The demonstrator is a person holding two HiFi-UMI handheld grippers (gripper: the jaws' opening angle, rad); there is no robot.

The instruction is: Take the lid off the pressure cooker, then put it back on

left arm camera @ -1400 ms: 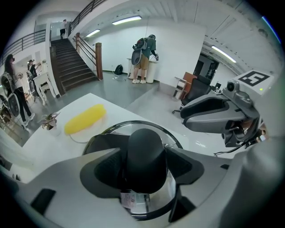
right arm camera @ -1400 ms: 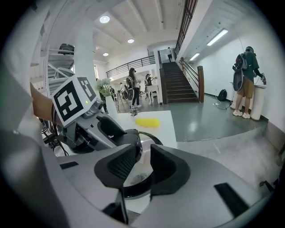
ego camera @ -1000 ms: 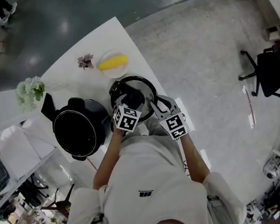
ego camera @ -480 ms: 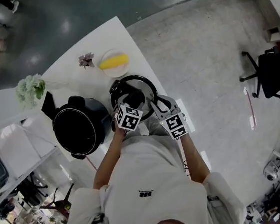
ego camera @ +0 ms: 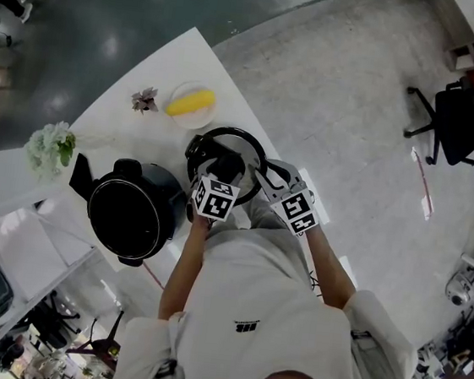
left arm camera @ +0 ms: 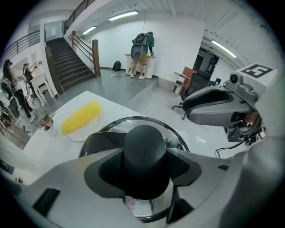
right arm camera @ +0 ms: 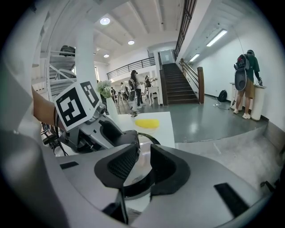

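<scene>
The glass lid (ego camera: pixel 244 145), black-rimmed, lies flat on the white table (ego camera: pixel 184 59), to the right of the open black pressure cooker (ego camera: pixel 127 219). My left gripper (ego camera: pixel 225 171) points down on the lid's black knob (left arm camera: pixel 144 153). Its jaws have just been closing, and both pads now press the knob's sides. My right gripper (ego camera: pixel 263 180) is at the lid's near right edge. Its jaws (right arm camera: pixel 143 162) stand a narrow gap apart astride the lid's rim (right arm camera: pixel 133 188); whether the pads press it I cannot tell.
A yellow corn cob on a white plate (ego camera: pixel 190 103) lies beyond the lid, with a small dried flower (ego camera: pixel 145 99) beside it. White flowers (ego camera: pixel 50 148) stand left of the cooker. The table's edge runs just right of the lid. An office chair (ego camera: pixel 466 117) stands far right.
The left gripper's jaws have closed on the lid's knob. Both hands have otherwise stayed in place, and the lid has not moved.
</scene>
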